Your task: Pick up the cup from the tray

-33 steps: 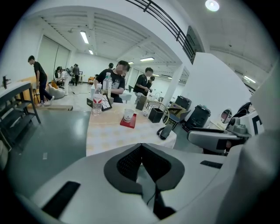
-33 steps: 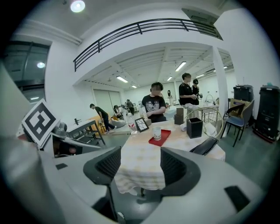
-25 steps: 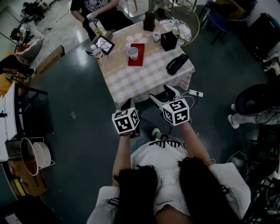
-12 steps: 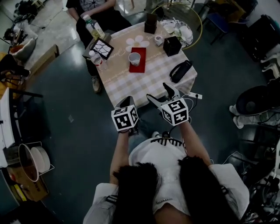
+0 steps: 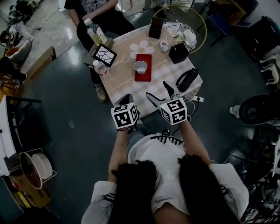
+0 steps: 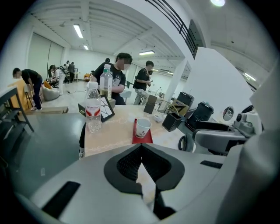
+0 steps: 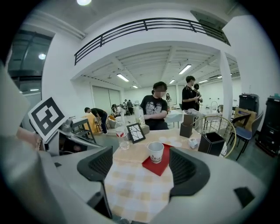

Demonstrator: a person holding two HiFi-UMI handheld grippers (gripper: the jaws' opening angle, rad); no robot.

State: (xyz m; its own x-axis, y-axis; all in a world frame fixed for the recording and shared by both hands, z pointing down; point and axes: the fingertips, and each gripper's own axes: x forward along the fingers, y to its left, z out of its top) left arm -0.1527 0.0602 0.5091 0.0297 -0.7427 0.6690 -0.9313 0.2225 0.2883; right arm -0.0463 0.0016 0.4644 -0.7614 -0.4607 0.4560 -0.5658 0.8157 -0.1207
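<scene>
A white paper cup (image 5: 141, 66) stands upright on a red tray (image 5: 143, 76) in the middle of a checked-cloth table (image 5: 124, 85). Both grippers hover at the table's near edge, well short of the cup. The left gripper (image 5: 126, 100) is shut with nothing in it. My right gripper (image 5: 157, 89) is open wide and empty. The right gripper view frames the cup (image 7: 156, 152) and tray (image 7: 160, 166) between the spread jaws of that gripper (image 7: 142, 168), still far off. In the left gripper view the cup (image 6: 142, 127) sits beyond the closed left gripper (image 6: 141, 151).
On the table stand a water bottle (image 5: 101, 68), a framed picture (image 5: 105, 53), a black box (image 5: 178, 53) and a black bag (image 5: 188, 79). A person (image 5: 94, 8) sits at the far side with another bottle (image 5: 95, 31). A wire basket (image 5: 179, 17) stands behind.
Both grippers have come forward to the table's near edge. The table and cup now lie further right in the head view. The cup has not moved on its tray.
</scene>
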